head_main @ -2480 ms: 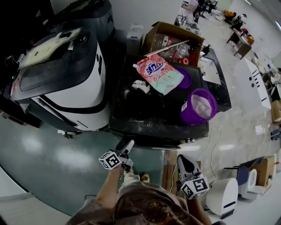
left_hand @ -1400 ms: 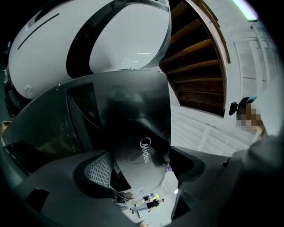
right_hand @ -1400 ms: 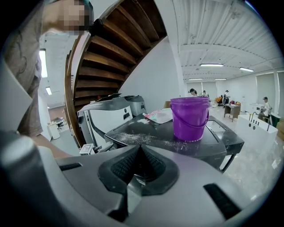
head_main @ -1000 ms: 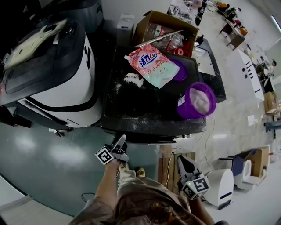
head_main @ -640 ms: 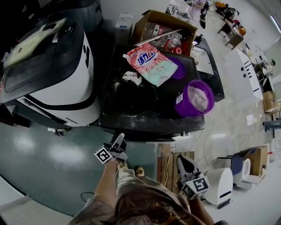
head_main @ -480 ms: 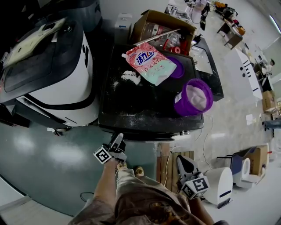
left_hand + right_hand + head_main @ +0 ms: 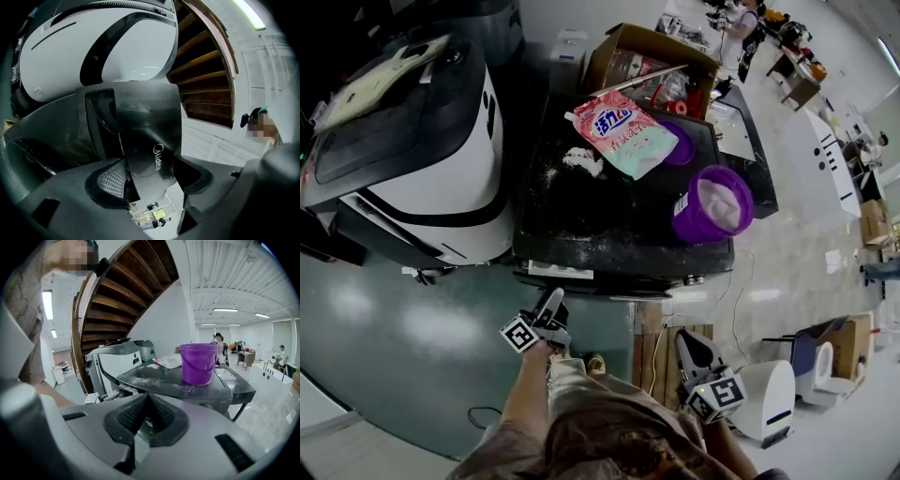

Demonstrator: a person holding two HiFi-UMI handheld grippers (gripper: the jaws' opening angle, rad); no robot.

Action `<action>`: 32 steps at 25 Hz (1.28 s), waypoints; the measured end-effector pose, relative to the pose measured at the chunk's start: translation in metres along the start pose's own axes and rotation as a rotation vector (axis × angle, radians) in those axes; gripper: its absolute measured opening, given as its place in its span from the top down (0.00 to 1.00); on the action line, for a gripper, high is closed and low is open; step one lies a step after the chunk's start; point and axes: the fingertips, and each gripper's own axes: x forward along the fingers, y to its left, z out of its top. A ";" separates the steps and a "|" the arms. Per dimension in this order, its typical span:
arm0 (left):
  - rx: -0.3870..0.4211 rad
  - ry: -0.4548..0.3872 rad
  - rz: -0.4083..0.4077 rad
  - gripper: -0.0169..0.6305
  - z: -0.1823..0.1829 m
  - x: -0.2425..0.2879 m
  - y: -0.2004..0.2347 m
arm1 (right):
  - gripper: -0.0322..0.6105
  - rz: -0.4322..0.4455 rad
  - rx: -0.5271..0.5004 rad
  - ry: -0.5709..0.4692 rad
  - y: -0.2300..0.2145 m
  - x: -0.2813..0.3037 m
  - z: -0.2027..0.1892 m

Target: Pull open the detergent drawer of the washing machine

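Observation:
The black washing machine (image 7: 609, 230) stands in front of me, its top dusted with white powder. At its front left edge the detergent drawer (image 7: 555, 271) shows as a pale strip, slid a little way out. My left gripper (image 7: 551, 300) reaches up to it. In the left gripper view the jaws (image 7: 150, 173) are closed on the drawer's glossy dark front panel (image 7: 150, 136), which fills the gap between the pads. My right gripper (image 7: 686, 343) hangs lower right, away from the machine. Its jaws (image 7: 147, 416) are shut with nothing in them.
A purple bucket (image 7: 712, 204), a pink detergent pouch (image 7: 623, 131) and spilled powder (image 7: 581, 159) lie on the machine's top. A white-and-black machine (image 7: 441, 178) stands close on the left. An open cardboard box (image 7: 661, 70) sits behind. A wooden staircase (image 7: 206, 70) rises beside.
The pale strip of the drawer has come into sight at the machine's front edge, drawn out by the left gripper. The right gripper has stayed where it was.

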 end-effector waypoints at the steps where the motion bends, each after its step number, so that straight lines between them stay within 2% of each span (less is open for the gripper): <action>1: 0.001 -0.003 0.000 0.47 -0.001 -0.002 -0.001 | 0.95 0.000 -0.008 0.005 0.000 0.000 -0.001; 13: 0.000 -0.030 0.014 0.47 -0.018 -0.035 -0.015 | 0.95 0.071 -0.042 0.016 0.018 -0.003 -0.004; 32: -0.010 -0.062 0.028 0.51 -0.037 -0.076 -0.032 | 0.95 0.123 -0.072 0.022 0.033 -0.013 -0.012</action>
